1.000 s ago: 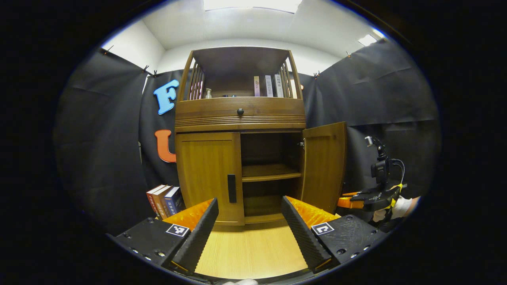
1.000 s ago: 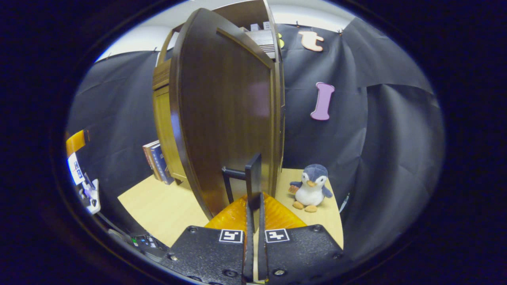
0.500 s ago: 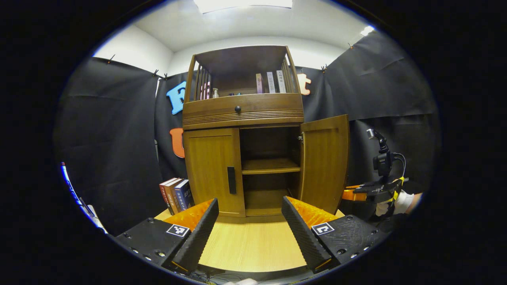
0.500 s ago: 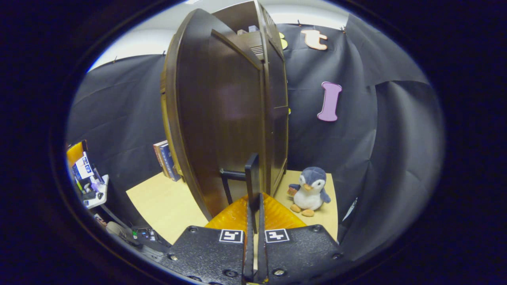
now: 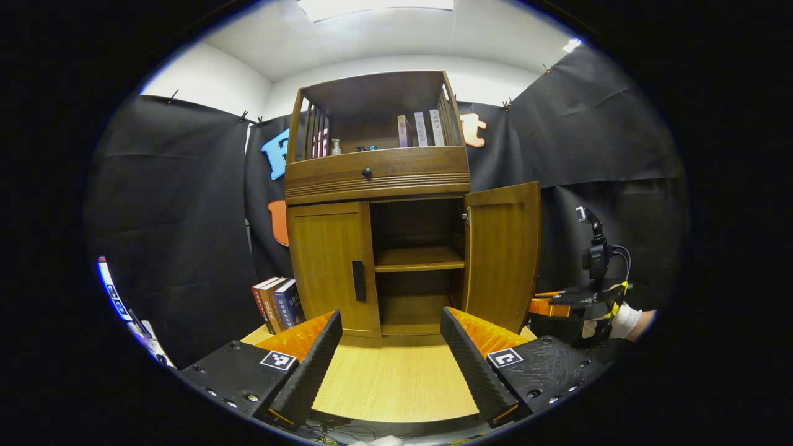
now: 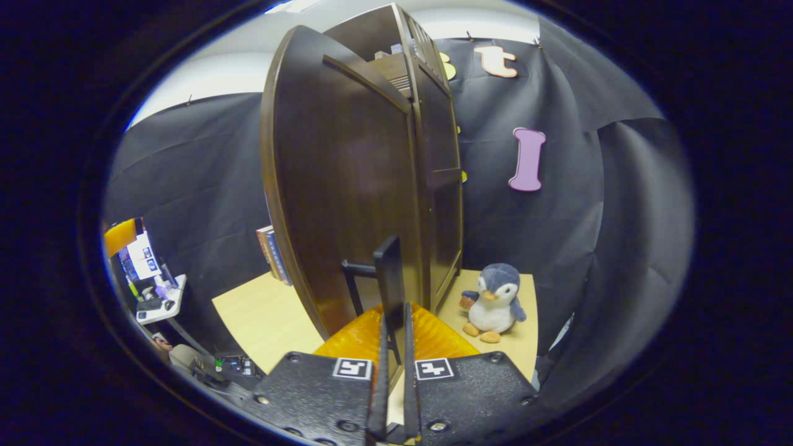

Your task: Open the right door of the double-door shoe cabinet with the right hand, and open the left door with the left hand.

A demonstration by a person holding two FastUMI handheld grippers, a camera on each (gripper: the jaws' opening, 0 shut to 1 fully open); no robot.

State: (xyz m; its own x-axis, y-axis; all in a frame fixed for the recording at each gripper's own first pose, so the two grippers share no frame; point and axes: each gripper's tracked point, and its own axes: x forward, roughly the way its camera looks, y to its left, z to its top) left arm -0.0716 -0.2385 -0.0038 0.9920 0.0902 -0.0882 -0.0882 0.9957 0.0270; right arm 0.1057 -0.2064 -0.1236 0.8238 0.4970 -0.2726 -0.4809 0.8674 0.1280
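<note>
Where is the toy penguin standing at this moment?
In the right gripper view, the toy penguin stands upright on the wooden floor, lower right, beside the cabinet side and before the black cloth.

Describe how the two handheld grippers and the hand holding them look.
Left gripper: two wedge-shaped fingers with ribbed inner faces on black bolted blocks, each carrying a square black-and-white marker. Right gripper: the same blocks and markers; the left gripper view shows its black upright camera mount, a looping cable, and a white-gloved hand.

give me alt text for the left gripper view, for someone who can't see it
A wooden shoe cabinet stands on a light wood table, its right door swung open and its left door shut. The left tool is open in front of it. At the right, the right tool is at the open door's outer side.
</note>
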